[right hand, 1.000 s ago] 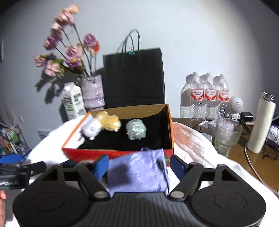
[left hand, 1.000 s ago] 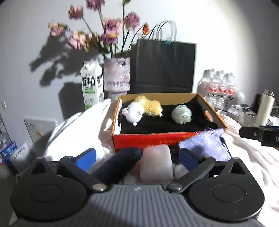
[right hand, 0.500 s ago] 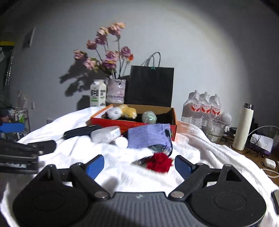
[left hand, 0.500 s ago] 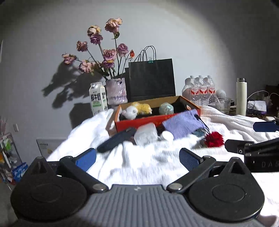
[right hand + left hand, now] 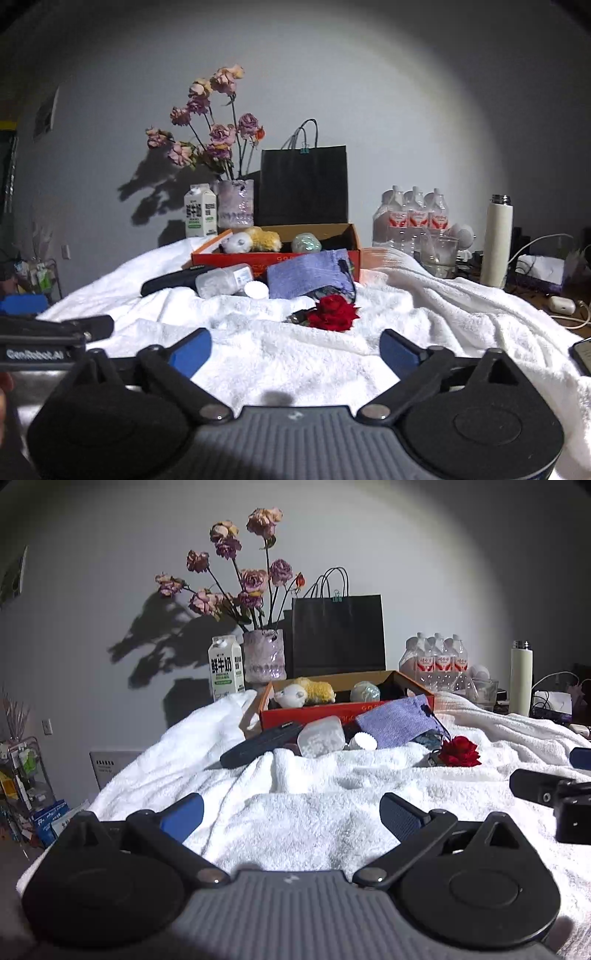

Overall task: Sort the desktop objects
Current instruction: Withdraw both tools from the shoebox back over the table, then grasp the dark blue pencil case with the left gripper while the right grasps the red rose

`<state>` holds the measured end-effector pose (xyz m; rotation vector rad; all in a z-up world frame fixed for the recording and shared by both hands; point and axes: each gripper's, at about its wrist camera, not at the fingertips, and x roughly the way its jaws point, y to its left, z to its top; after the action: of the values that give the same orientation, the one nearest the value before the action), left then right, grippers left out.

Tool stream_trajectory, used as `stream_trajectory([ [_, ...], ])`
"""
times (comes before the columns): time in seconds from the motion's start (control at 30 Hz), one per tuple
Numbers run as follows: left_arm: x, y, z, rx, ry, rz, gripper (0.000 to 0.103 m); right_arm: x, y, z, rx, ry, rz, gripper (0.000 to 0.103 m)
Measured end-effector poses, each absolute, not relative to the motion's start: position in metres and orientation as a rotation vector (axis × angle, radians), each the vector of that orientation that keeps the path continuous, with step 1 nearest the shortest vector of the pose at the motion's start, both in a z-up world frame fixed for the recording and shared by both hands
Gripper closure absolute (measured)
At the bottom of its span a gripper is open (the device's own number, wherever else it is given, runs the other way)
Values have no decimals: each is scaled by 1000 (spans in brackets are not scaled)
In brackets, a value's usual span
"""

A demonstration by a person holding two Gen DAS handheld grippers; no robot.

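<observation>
An orange box (image 5: 314, 713) holds a white and a yellow plush and a pale green ball. In front of it, on the white towel (image 5: 332, 812), lie a purple pouch (image 5: 395, 720), a red rose (image 5: 460, 751), a clear plastic container (image 5: 321, 734), a white lid (image 5: 364, 742) and a dark case (image 5: 262, 744). My left gripper (image 5: 291, 814) is open, low over the towel, well short of them. My right gripper (image 5: 295, 349) has its jaws opening with nothing between them; the rose (image 5: 334, 312) lies just beyond its fingertips and the pouch (image 5: 306, 273) further back.
Behind the box stand a milk carton (image 5: 225, 668), a vase of dried flowers (image 5: 264, 655) and a black paper bag (image 5: 338, 631). Water bottles (image 5: 412, 218), a glass (image 5: 439, 254), a white flask (image 5: 498, 242), cables and an earbud case (image 5: 561, 304) crowd the right.
Both grippers have drawn back and sunk away from the box. The purple pouch, earlier between my right fingers, now lies against the box front, and the right jaws stand wider.
</observation>
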<state>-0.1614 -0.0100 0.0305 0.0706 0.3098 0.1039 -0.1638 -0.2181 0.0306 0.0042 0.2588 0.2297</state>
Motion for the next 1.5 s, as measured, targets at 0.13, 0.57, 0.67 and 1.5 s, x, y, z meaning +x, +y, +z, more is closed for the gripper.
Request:
stream_trajectory([
  [0.13,-158,-9,27,66,329,101,0,-163,-219,30,22,251,235,0],
  [0.57,-148,-5,22,71,352,100,0,-151,-212,26,-8,246,239,0],
  [0.67,-137,-2,28,77,345,90,0,-144,-209,28,-38,241,224,0],
  [1.5,112,96,15,204,587,-96,1,38,-219,13,39,562,128,14],
])
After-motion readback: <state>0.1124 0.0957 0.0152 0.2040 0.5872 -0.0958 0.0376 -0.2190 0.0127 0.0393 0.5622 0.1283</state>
